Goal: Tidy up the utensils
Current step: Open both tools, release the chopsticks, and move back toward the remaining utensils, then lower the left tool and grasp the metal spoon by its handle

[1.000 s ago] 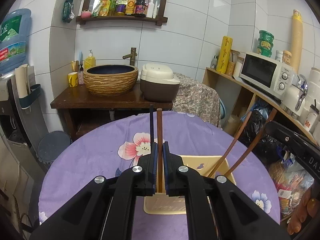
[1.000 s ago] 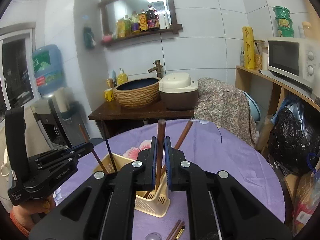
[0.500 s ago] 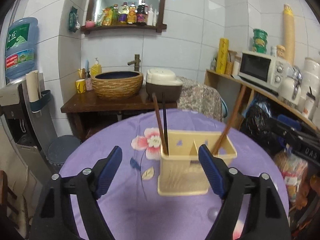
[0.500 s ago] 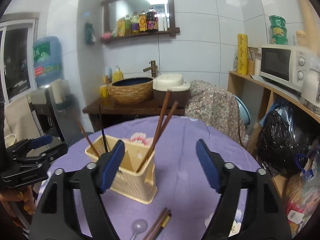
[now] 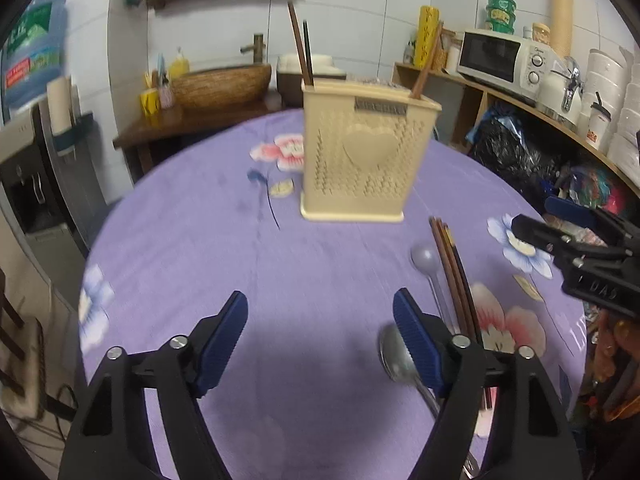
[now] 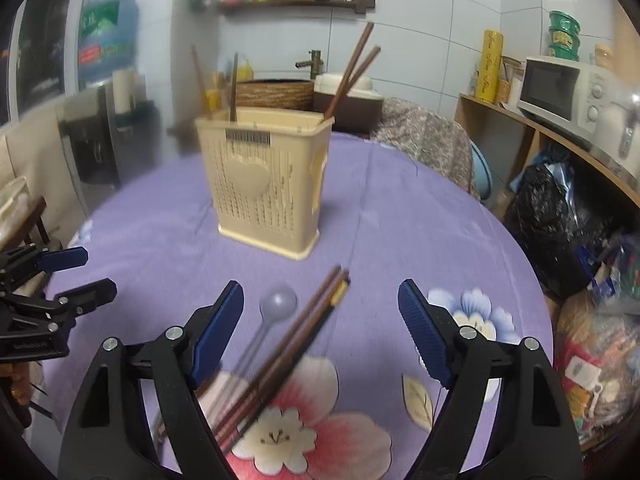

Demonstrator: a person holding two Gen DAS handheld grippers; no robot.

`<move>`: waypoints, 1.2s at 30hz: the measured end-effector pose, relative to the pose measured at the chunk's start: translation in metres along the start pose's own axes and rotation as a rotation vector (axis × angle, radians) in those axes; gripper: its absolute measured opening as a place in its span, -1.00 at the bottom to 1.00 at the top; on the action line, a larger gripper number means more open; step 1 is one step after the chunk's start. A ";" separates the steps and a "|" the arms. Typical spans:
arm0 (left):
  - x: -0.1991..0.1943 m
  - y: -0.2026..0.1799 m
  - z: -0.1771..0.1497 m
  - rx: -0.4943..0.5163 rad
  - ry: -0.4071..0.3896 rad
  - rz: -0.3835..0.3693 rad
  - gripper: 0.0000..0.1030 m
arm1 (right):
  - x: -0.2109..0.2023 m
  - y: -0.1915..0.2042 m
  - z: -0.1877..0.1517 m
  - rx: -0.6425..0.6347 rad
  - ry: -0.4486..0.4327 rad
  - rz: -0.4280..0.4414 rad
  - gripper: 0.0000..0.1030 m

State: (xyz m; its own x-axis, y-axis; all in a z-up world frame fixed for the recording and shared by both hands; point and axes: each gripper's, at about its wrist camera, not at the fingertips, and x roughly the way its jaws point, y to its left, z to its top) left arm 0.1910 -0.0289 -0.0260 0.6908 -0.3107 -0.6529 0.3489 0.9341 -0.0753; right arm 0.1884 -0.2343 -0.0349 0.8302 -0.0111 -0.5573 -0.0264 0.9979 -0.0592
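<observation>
A cream utensil holder point(image 5: 366, 152) point(image 6: 266, 180) stands on the purple flowered table and holds several upright chopsticks point(image 5: 302, 50) point(image 6: 352, 68). More chopsticks point(image 5: 454, 276) point(image 6: 288, 352) lie flat on the cloth, with a clear plastic spoon point(image 5: 426, 260) point(image 6: 278, 304) and a metal spoon point(image 5: 396, 360) beside them. My left gripper point(image 5: 320, 312) is open and empty, low over the cloth, with the metal spoon under its right finger. My right gripper point(image 6: 320, 304) is open and empty above the lying chopsticks. Each gripper also shows in the other view point(image 5: 576, 236) point(image 6: 60, 276).
The round table point(image 5: 200, 248) ends close on all sides. Behind it stand a wooden stand with a woven basin point(image 5: 222, 84) and a rice cooker point(image 6: 346, 96). A shelf with a microwave point(image 5: 502, 58) and bags point(image 6: 560, 216) is at the right.
Both grippers let go of their chopsticks, which now stand in the holder, opened wide, and drew back and down toward the near side of the table.
</observation>
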 end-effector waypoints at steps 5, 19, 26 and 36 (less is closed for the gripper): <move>0.012 -0.008 -0.019 -0.032 0.071 -0.079 0.06 | 0.001 -0.001 -0.036 0.019 0.044 -0.023 0.55; 0.062 -0.026 -0.019 -0.029 0.222 -0.269 -0.40 | -0.004 -0.015 -0.058 0.073 0.074 -0.015 0.55; 0.069 -0.027 -0.017 -0.011 0.243 -0.332 -0.86 | -0.001 -0.014 -0.057 0.080 0.079 0.002 0.55; 0.079 0.011 0.016 0.018 0.202 -0.260 -0.94 | 0.005 -0.012 -0.056 0.101 0.098 0.028 0.55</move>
State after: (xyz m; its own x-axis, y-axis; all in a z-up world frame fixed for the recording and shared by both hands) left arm 0.2599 -0.0458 -0.0663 0.4381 -0.4959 -0.7497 0.5099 0.8240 -0.2471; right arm 0.1616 -0.2497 -0.0833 0.7715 0.0159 -0.6360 0.0113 0.9992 0.0387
